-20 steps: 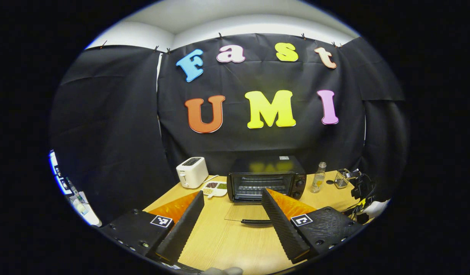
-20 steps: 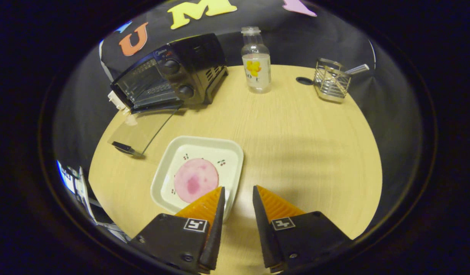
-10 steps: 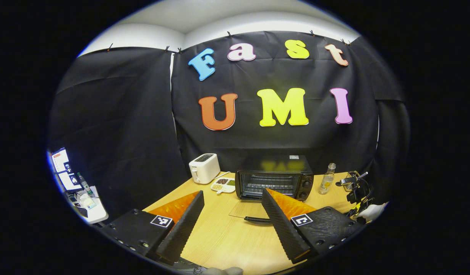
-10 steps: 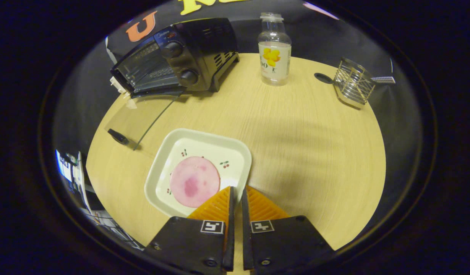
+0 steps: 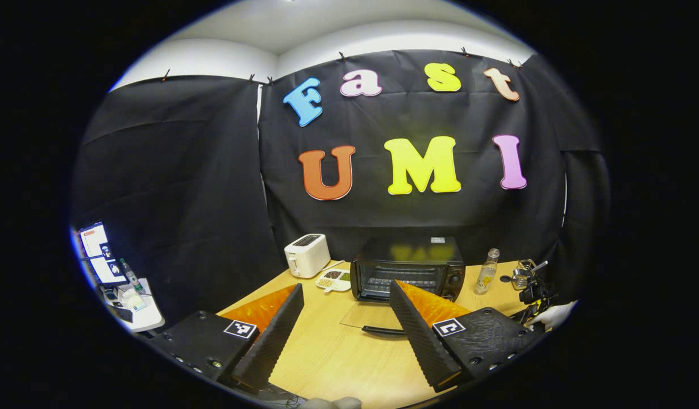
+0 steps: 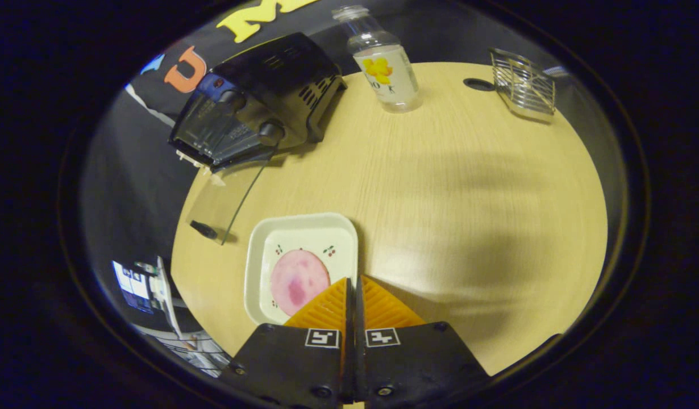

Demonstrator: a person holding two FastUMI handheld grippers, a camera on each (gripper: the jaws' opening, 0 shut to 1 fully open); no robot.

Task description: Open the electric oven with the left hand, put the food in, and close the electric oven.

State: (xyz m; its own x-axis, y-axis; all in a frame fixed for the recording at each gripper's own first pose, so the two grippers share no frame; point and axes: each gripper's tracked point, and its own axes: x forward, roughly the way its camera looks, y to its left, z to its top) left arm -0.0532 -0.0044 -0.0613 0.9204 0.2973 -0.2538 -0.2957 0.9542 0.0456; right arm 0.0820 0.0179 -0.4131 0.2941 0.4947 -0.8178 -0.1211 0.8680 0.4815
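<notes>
My right gripper [image 6: 352, 287] pinches the plate [image 6: 258, 250] rim, ham [image 6: 299, 281] aboard, near the open oven [image 6: 253, 108]; left gripper [image 5: 345, 295] is wide, empty. Thin grip: plate could tilt and spill.

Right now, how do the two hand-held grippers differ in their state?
The left hand-held gripper is wide open and holds nothing; the right hand-held gripper is shut on the rim of the white plate. The left looks level toward the open oven; the right looks down at the table. Both have orange fingers.
</notes>
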